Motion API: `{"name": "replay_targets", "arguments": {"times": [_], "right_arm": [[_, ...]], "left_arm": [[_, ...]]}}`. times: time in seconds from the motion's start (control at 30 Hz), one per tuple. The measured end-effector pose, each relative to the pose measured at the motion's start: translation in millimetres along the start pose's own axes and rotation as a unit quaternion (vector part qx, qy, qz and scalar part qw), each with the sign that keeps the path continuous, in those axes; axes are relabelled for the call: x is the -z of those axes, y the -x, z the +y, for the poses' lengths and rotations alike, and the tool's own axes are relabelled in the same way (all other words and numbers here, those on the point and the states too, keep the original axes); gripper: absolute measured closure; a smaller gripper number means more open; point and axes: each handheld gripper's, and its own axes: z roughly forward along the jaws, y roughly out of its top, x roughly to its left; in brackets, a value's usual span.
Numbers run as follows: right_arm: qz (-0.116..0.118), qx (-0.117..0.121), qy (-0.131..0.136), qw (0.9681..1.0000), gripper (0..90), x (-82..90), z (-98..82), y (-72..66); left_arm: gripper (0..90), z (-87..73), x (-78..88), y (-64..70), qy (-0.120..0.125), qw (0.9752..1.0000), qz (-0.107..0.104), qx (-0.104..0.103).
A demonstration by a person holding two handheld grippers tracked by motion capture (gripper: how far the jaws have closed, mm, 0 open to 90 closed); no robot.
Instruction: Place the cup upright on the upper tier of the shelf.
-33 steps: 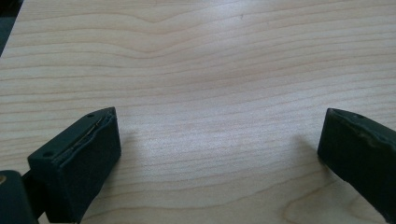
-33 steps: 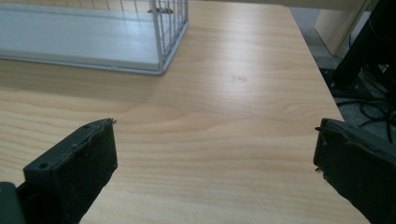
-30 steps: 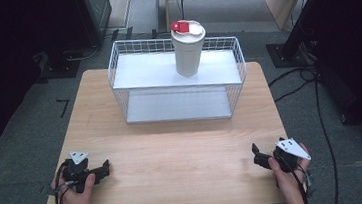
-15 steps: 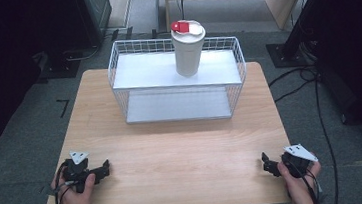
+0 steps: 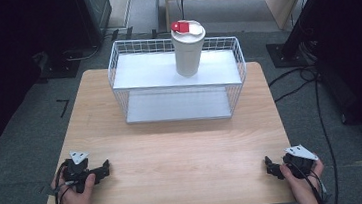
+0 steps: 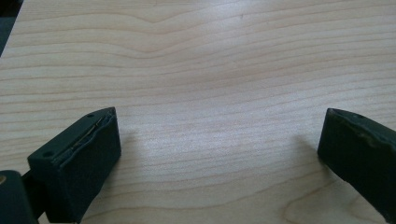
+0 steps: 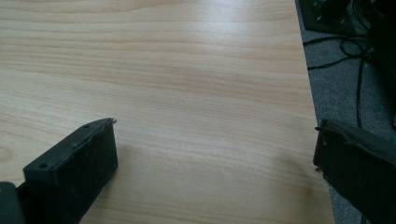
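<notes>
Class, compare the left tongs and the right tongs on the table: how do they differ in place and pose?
The left tongs sit near the table's front left corner; the right tongs sit near its front right edge. The left tongs point right, the right tongs point left. Both are open, empty and hand-held.

The counter (image 5: 184, 152) is seen to be of pale wood with a fine, wavy grain and a smooth, faintly sheened finish, on which soft light is reflected. Both the left tongs (image 6: 219, 154) and the right tongs (image 7: 215, 158) are made of matt black plastic, with scuffed, slightly rough edges along the jaws. Toward the far edge of the counter, a basket (image 5: 115, 70) of thin white-coated metal wire is set, its shelves flat and matt white. In it, a cup (image 5: 188, 51) of smooth, off-white material is capped by a lid with a glossy red plastic tab.
</notes>
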Motion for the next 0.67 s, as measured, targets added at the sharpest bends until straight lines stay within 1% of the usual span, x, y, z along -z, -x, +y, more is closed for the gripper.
{"name": "replay_targets", "arguments": {"times": [0.07,0.13,0.17,0.2,0.23,0.27,0.67], "right_arm": [[0.005,-0.002,-0.003,1.0,0.0,0.4,-0.7,1.8],[0.019,-0.005,-0.006,0.9998,0.0,1.2,-1.8,3.8],[0.03,-0.005,-0.01,0.9995,0.0,1.6,-2.7,6.1],[0.03,-0.005,-0.01,0.9995,0.0,1.6,-2.7,6.1],[0.035,-0.006,-0.012,0.9993,0.0,1.4,-2.8,7.2],[0.041,-0.012,-0.016,0.999,0.0,0.9,-2.7,8.4],[0.042,-0.011,-0.015,0.999,0.0,0.9,-2.7,8.5]], "left_arm": [[0.0,0.0,0.0,0.0,0.0,1.0,0.0,0.0],[0.0,0.0,0.0,0.0,0.0,1.0,0.0,0.0],[0.0,0.0,0.0,0.0,0.0,1.0,0.0,0.0],[0.0,0.0,0.0,0.0,0.0,1.0,0.0,0.0],[0.0,0.0,0.0,0.0,0.0,1.0,0.0,0.0],[0.0,0.0,0.0,0.0,0.0,1.0,0.0,0.0],[0.0,0.0,0.0,0.0,0.0,1.0,0.0,-0.001]]}}
